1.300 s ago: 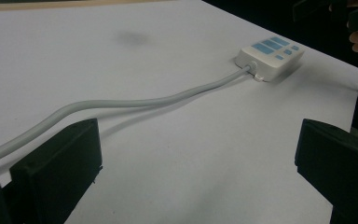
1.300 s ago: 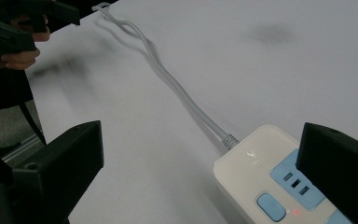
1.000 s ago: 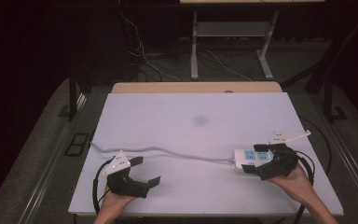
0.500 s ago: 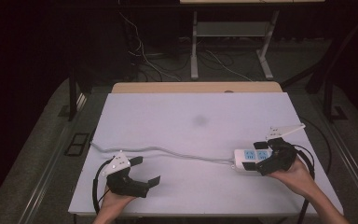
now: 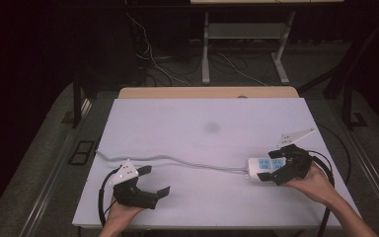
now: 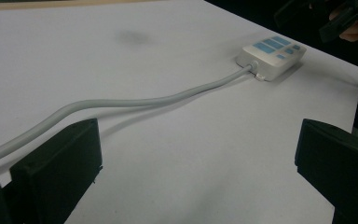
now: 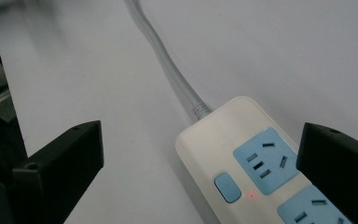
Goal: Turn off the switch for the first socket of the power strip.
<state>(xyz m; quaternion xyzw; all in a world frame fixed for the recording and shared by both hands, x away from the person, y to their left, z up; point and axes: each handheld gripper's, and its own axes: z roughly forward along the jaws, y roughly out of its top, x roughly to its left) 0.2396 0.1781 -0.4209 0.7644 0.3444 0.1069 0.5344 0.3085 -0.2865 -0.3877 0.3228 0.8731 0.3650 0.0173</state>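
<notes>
- The left gripper (image 5: 150, 185) is resting near the table's (image 5: 202, 118) front-left corner, its jaws standing wide apart and holding nothing, pointing toward about three o'clock across the white top.
- The grey cable (image 5: 177, 160) is running from the table's left edge at about nine o'clock, passing just behind the left gripper, then trailing rightward into the power strip (image 5: 262, 169); in the left gripper view the cable (image 6: 135, 100) is lying just beyond the left-hand jaw, apart from it.
- The power strip is lying on the table's right side, at roughly four o'clock from the table's middle, its long axis running left to right in line with the cable, blue sockets facing up and a small red light (image 7: 251, 195) glowing.
- The right gripper (image 5: 280, 167) is by far the nearer tool: its jaws are spread wide and sitting to either side of the strip's right end, not yet closing on it.
- Any grasp looks like the right hand's (image 5: 311, 181) job, I judge, squeezing across the strip's short width.
</notes>
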